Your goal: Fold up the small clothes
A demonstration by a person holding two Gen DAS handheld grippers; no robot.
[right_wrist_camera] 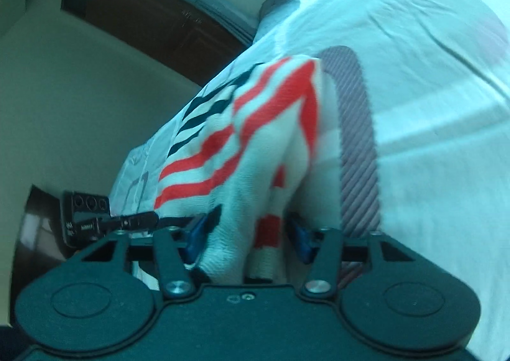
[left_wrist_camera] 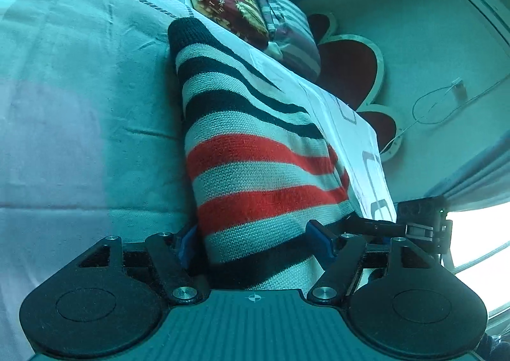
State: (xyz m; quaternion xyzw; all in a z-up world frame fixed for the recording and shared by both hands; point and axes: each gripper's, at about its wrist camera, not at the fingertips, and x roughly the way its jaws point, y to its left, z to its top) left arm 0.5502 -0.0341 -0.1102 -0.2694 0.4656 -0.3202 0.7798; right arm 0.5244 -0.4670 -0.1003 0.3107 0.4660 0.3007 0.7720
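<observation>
The striped knit garment (left_wrist_camera: 255,150) lies on the bed (left_wrist_camera: 79,90), a long band of navy, white and red running from the bottom centre of the left wrist view up toward the upper middle, where its dark end sits near a stack of folded blankets (left_wrist_camera: 229,0). Its long axis lines up almost straight ahead of the left tool (left_wrist_camera: 255,241) — the near end passes right between the blue pads (left_wrist_camera: 320,239), which stand wide on either side of the cloth. Whether they actually pinch it I cannot tell; they look spread rather than clamped.

In the right wrist view the same garment rises from the bottom centre toward the middle of the frame, bunched and blurred. The right tool (right_wrist_camera: 250,235) has a thick fold between its pads (right_wrist_camera: 299,235), jaws partway in, the left pad against the fabric; I'd judge that a grip, though the blur leaves some doubt.

Both tools sit at the same near end, side by side — so the coming fold likely means carrying that end forward along the stripes' run, toward the far dark end.
</observation>
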